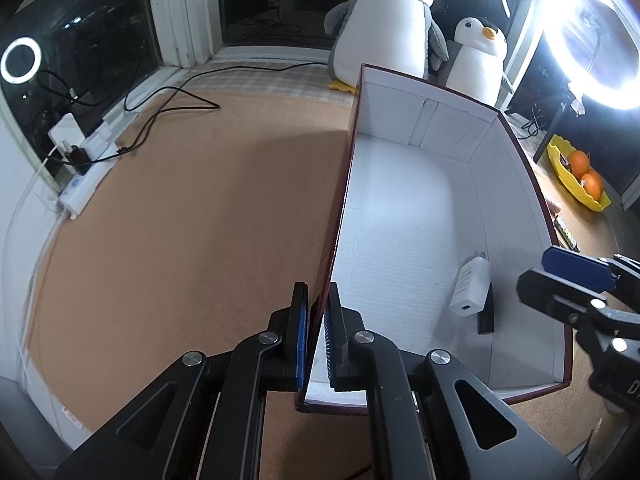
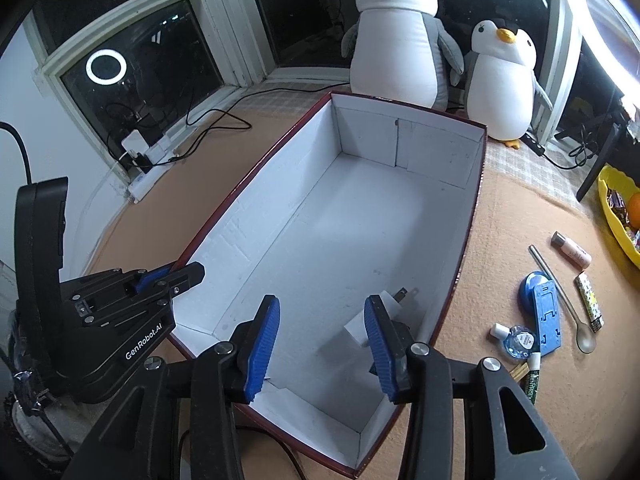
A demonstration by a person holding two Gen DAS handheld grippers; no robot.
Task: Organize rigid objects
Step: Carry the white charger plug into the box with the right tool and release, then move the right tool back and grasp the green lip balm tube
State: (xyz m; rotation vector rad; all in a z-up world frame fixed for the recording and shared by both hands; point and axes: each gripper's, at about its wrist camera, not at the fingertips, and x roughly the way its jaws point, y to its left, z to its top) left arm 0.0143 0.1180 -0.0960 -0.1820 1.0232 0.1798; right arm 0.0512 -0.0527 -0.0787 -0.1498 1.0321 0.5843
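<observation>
A long box (image 1: 432,132) with white inside and dark red outside lies on the tan mat. My left gripper (image 1: 316,296) is shut on the box's left wall near the front corner, one pad on each side. A white plug-in charger (image 1: 470,286) lies on the box floor by the right wall. In the right wrist view my right gripper (image 2: 320,320) hangs open over the near end of the box (image 2: 408,140), with the charger (image 2: 356,328) partly hidden behind its right finger. Nothing is between its pads. The left gripper (image 2: 176,276) shows at the box's left rim.
Right of the box lie a blue stand (image 2: 542,308), a spoon (image 2: 560,296), a pink tube (image 2: 570,250), a patterned lighter (image 2: 589,298) and small bottles (image 2: 516,338). A yellow bowl (image 2: 616,216) holds oranges. Two plush penguins (image 2: 400,40) sit behind. A power strip (image 1: 84,176) with cables lies left.
</observation>
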